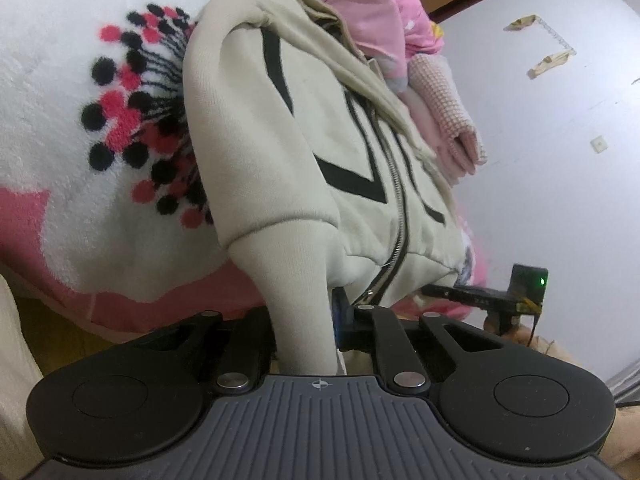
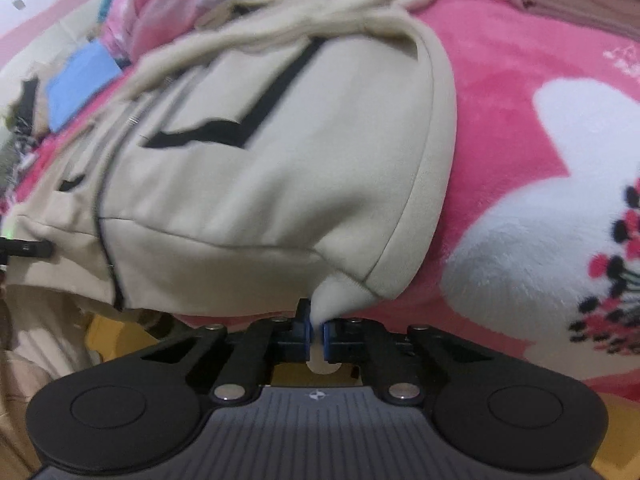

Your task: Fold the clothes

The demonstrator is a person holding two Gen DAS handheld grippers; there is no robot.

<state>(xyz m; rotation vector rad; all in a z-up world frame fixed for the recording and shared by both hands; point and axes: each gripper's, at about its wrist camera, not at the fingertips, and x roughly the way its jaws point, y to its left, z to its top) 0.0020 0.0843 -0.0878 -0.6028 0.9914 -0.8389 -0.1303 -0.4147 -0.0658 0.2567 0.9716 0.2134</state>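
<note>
**Holding a hoodie by its cuff and hem corner: where the fold could slip**

Starting with the bed, we see a pink fleece blanket [image 1: 60,208] with a big white flower print covering it, and its deep pile is the first hazard: fleece grips fleece, so the garment may drag and bunch instead of sliding when we pull.

On that blanket lies the cream zip hoodie [image 1: 280,128], front up, black stripes showing, the zipper [image 1: 394,240] running toward us. Its lower edge hangs at the bed's near side, so a careless tug could haul the whole body off the mattress.

Behind it a stack of pink folded clothes [image 1: 452,120] sits just beside the hood; swinging a sleeve across could knock into it.

Our left tool [image 1: 304,332] is clamped on the ribbed sleeve cuff [image 1: 296,280], which looks firmly seated. Our right tool [image 2: 317,336] has its blue pads nearly together, pinching only a small nub of the hem corner [image 2: 332,300]. We judge that thin bite the likeliest failure: under tension it may pop free.
</note>
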